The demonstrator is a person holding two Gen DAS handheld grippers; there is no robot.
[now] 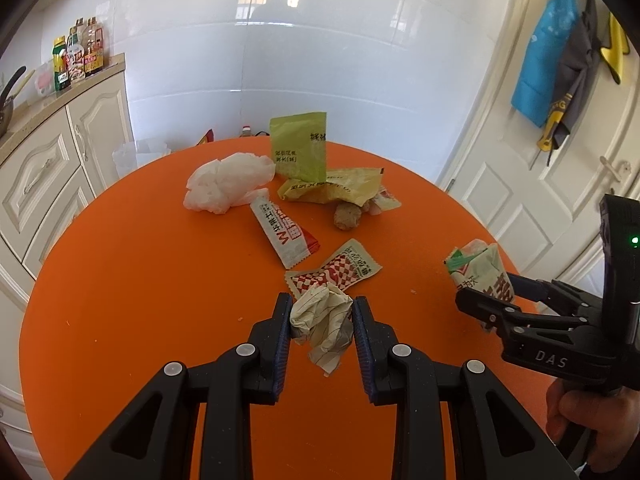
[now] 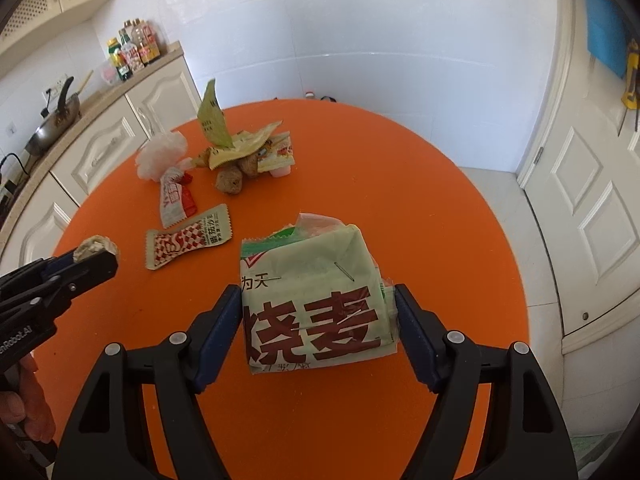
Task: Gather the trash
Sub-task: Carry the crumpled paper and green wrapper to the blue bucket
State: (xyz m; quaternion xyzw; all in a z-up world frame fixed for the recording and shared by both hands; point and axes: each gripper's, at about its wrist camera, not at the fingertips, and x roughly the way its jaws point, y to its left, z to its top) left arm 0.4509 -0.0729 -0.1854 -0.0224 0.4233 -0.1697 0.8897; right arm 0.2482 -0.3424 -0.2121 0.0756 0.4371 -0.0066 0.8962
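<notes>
On the round orange table (image 1: 140,280) lies scattered trash. My left gripper (image 1: 322,308) is shut on a crumpled ball of lined paper (image 1: 322,320); it also shows in the right wrist view (image 2: 94,248). My right gripper (image 2: 320,300) is shut on a pale green food bag with red characters (image 2: 316,300), seen at the right in the left wrist view (image 1: 482,272). Further off lie a red-checked sachet (image 1: 334,270), a red and white wrapper (image 1: 284,232), a white plastic wad (image 1: 228,184), a green packet (image 1: 300,148), a yellow wrapper (image 1: 336,190) and a brown food lump (image 1: 347,216).
White cabinets (image 1: 52,168) with bottles (image 1: 78,54) on the counter stand at the left. A white bag (image 1: 138,156) stands past the table's far left edge. A white door (image 1: 560,140) with hanging cloths is at the right. A wok (image 2: 54,126) sits on the counter.
</notes>
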